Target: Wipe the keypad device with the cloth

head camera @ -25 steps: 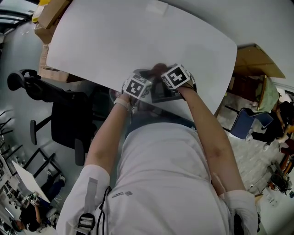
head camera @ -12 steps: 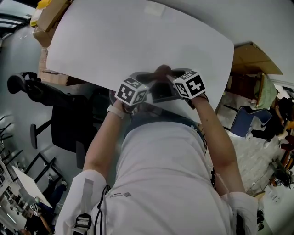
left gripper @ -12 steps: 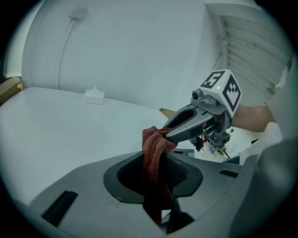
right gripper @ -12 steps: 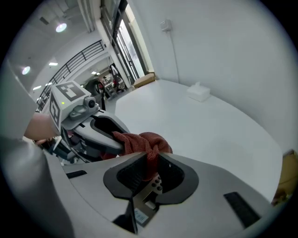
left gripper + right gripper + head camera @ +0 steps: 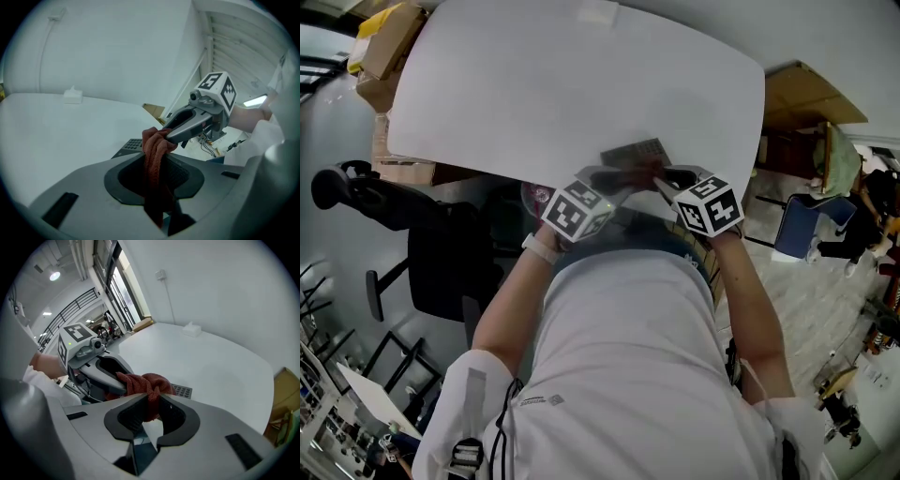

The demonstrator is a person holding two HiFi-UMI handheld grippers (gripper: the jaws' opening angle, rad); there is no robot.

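Left tool [image 5: 157, 165]: jaws narrowed onto the cloth [image 5: 154, 150]. It is rust-red, nubbly terry, bunched into a thick rope that runs down through the gap. I read a firm pinch.

Right tool [image 5: 150, 405]: same story. Its jaws are nearly together on the other end of the cloth, which bulges in a knotted wad just ahead of the tips.

From the head view the two tools meet tip to tip over the near edge of the worktop [image 5: 534, 94], with the cloth stretched short between them and off the surface.

Keypad device [image 5: 635, 153]: flat, dark grey, with a grid of small raised keys. It lies on the worktop just beyond the tool tips, and the cloth is not touching it.

The worktop is smooth, matte white, with rounded corners. A small white box [image 5: 73, 96] sits at its far edge. Cardboard boxes [image 5: 384, 47] stand past the far left corner; I cannot see into them.

Against a second ago, both tools are pulled back toward the person. The keypad device, then covered by them, now shows clear.
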